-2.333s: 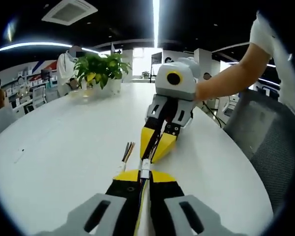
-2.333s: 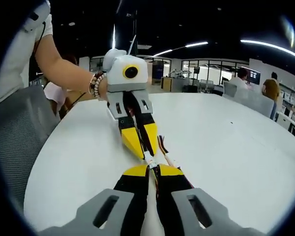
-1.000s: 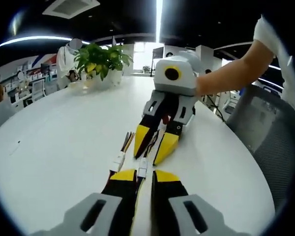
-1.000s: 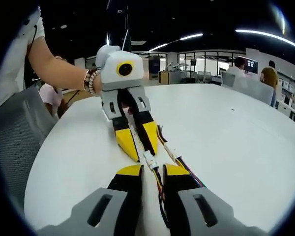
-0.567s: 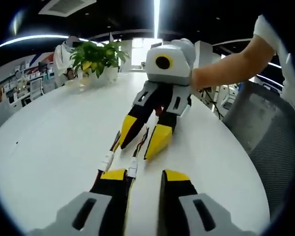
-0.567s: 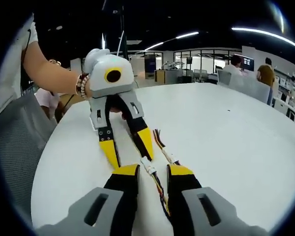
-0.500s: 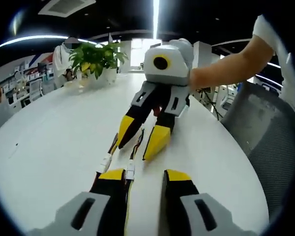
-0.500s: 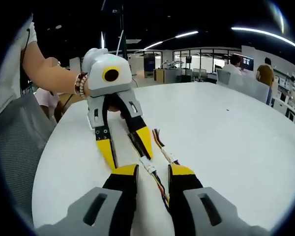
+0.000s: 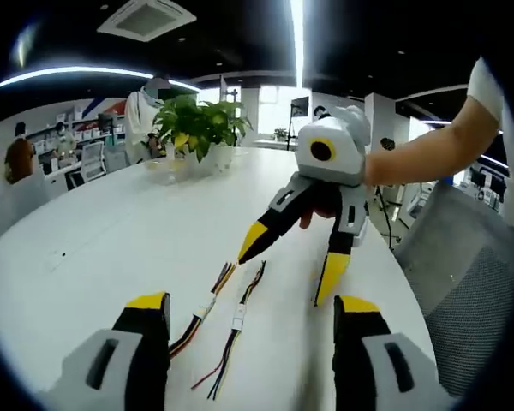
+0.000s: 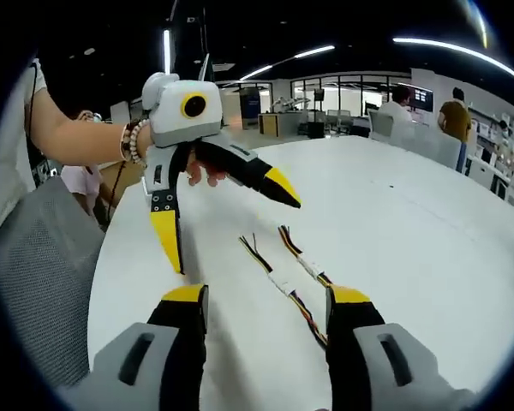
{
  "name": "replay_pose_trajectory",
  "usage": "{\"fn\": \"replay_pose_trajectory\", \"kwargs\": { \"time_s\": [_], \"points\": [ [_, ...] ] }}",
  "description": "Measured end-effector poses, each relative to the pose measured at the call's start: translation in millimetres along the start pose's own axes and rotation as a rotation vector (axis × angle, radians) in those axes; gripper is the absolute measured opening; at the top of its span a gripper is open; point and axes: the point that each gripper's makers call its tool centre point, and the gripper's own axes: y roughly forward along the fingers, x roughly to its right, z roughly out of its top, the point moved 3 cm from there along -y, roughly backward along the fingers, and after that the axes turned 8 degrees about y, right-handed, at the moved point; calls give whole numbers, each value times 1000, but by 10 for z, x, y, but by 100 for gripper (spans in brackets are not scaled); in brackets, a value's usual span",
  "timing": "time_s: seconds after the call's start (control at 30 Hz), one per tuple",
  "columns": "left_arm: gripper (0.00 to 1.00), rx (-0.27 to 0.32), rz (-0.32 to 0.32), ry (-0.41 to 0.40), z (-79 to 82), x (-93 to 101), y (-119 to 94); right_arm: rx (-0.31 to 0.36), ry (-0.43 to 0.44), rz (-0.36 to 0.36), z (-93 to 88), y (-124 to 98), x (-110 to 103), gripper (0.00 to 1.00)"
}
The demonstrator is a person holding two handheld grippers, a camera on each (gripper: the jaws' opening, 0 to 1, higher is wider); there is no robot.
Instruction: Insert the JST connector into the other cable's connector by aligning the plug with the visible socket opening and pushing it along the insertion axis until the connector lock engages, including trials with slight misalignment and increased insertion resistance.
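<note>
Two separate cables (image 9: 225, 328) with small white connectors (image 10: 282, 282) lie unjoined

Readable text: none in the left gripper view or the right gripper view.
Hand-held grippers: no lettering, label or number can be made out on either.
Cables: no printing can be made out on the wires or their white connectors.
Background, left gripper view: red and blue shapes on the wall at upper left; too blurred to tell whether they are lettering.
Background, right gripper view: a screen at upper right, its content too small to read.
</note>
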Motion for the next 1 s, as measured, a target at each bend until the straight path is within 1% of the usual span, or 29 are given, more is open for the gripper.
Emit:
{"fn": "replay_pose_trajectory", "kwargs": {
  "time_s": [0.07, 0.13, 0.2, 0.23, 0.3, 0.37, 0.4, 0.5, 0.57, 0.63, 0.73, 0.77, 0.83, 0.87, 0.93, 0.97, 1.0],
  "points": [
    [85, 9, 19, -5, 38, 15, -84, -3, -18, -18, 16, -63, -48, 61],
    [87, 18, 35, -18, 78, 31, -160, 10, -22, -25, 64, -143, -118, 60],
    [90, 39, 60, -45, 130, 67, -265, 27, -30, -40, 122, -225, -184, 63],
    [91, 56, 63, -52, 158, 105, -339, 35, -34, -44, 143, -259, -210, 64],
    [91, 67, 71, -58, 189, 161, -460, 55, -46, -66, 187, -349, -266, 65],
    [91, 82, 88, -66, 224, 192, -561, 63, -59, -91, 196, -417, -297, 65],
    [92, 116, 107, -78, 291, 225, -640, 73, -56, -100, 200, -464, -330, 66],
    [95, 166, 147, -90, 388, 254, -829, 83, -63, -134, 195, -572, -395, 70],
    [99, 169, 158, -92, 430, 320, -952, 70, -72, -162, 169, -650, -428, 72],
    [99, 178, 164, -84, 469, 403, -1076, 59, -67, -190, 136, -734, -469, 75],
    [99, 175, 167, -54, 468, 524, -1271, 69, -69, -210, 123, -866, -559, 78],
    [99, 175, 176, -45, 456, 572, -1355, 74, -71, -215, 123, -918, -608, 79],
    [99, 181, 205, -43, 433, 603, -1482, 73, -98, -239, 118, -994, -648, 81],
    [99, 186, 223, -49, 418, 603, -1542, 78, -111, -252, 119, -1031, -670, 82],
    [99, 200, 294, -77, 378, 607, -1706, 94, -104, -258, 113, -1114, -741, 83],
    [99, 217, 320, -90, 368, 628, -1796, 106, -102, -265, 115, -1163, -788, 83],
    [99, 223, 335, -99, 357, 652, -1858, 113, -103, -276, 117, -1199, -806, 84]
  ]
}}
